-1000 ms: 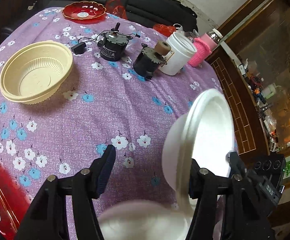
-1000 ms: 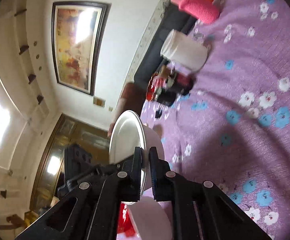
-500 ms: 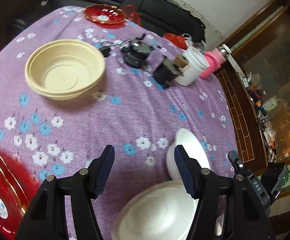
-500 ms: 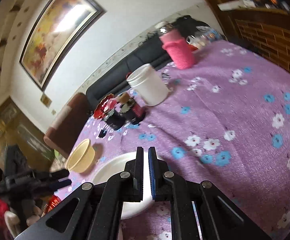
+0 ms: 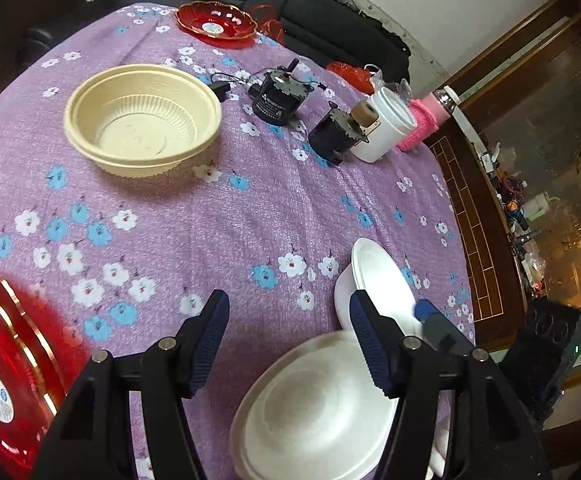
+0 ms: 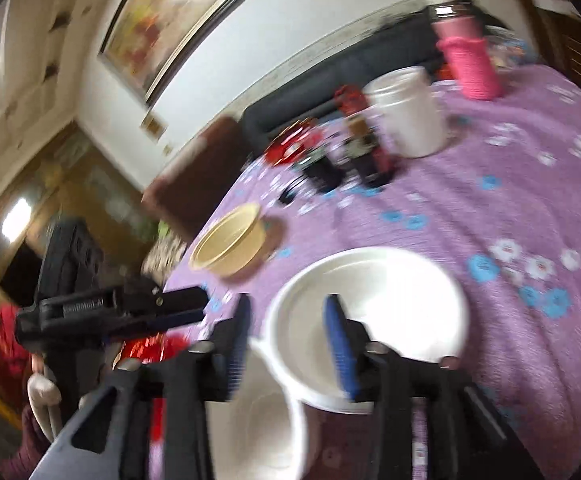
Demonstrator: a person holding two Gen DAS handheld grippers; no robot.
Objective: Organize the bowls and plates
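I've just let my right gripper [image 6: 286,344] spring apart, releasing the white bowl [image 6: 374,304] onto the near tablecloth [image 5: 274,208]. My left gripper [image 5: 286,340] hangs half-open, empty. Next: nest it with the nearer white bowl [image 5: 314,412].

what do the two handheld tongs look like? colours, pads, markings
Both tongs, left and right, are matte black plastic with two angular fingers. Each finger carries a ribbed blue pad and silver screw heads at the joints. Seen from the right wrist camera, the left one has small white lettering on its side, too blurred to read. No cables visible.
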